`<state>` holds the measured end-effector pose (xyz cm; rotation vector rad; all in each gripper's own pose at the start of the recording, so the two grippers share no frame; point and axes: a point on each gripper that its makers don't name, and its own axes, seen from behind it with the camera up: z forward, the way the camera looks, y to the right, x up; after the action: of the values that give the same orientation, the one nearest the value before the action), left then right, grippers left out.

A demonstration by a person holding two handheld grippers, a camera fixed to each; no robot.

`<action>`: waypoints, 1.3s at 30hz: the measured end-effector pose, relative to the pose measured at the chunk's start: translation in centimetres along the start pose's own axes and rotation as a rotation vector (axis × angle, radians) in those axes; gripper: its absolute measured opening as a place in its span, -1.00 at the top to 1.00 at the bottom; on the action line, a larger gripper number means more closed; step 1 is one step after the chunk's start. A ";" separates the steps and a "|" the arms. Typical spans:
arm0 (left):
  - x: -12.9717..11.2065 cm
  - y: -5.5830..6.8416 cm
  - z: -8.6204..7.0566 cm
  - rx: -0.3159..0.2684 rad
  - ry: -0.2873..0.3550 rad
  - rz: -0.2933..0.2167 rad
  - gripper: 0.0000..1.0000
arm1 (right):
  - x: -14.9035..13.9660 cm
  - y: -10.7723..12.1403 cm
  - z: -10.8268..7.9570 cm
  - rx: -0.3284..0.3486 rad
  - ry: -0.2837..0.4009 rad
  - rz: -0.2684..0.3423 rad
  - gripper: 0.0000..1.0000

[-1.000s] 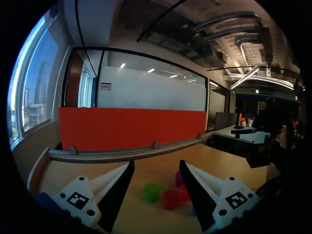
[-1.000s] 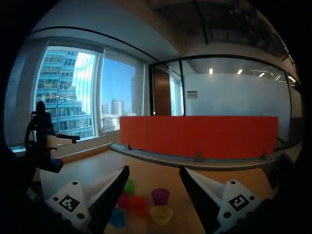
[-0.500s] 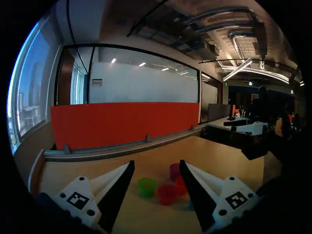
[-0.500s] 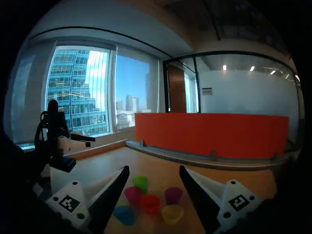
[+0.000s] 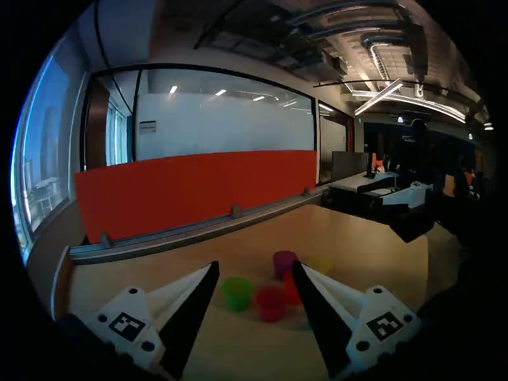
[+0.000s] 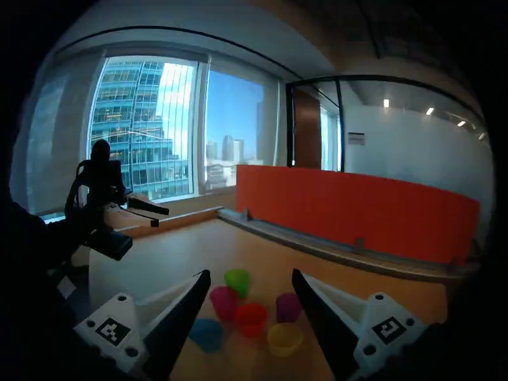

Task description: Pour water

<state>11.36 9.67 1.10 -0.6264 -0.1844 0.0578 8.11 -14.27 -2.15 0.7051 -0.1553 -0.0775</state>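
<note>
Cameras swung; coloured cups [image 6: 252, 317] now sit nearer. My left tongs [image 5: 254, 267] apart, empty; right tongs [image 6: 251, 274] same. No cup gripped yet; I judge whole pour remains.

The table [image 6: 184, 254] under me looks like pale wood, smooth with a soft sheen. The little cups [image 6: 251, 317] look like translucent glossy plastic. My fingers [image 6: 346, 301] are matt white and black plastic. The orange partition [image 6: 355, 209] looks matt.
</note>
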 end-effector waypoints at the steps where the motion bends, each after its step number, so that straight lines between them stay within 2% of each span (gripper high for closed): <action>1: -0.2 0.0 0.1 -0.002 -0.007 0.002 -0.69 | -0.3 -0.1 0.0 0.004 -0.008 -0.002 -0.99; 15: -3.5 -0.5 1.1 0.001 -0.072 0.010 -0.69 | -4.0 -0.9 0.4 0.055 -0.094 -0.007 -0.98; 24: -6.0 0.3 1.7 -0.021 -0.112 0.010 -0.69 | -6.3 -1.6 0.5 0.079 -0.135 -0.024 -0.98; 39: -7.9 0.3 2.1 -0.015 -0.126 0.002 -0.69 | -9.1 -2.8 1.3 0.118 -0.169 -0.027 -0.98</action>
<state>3.26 10.21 1.38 -0.6385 -0.3065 0.0986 -1.15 -16.07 -4.05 0.8190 -0.3144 -0.1546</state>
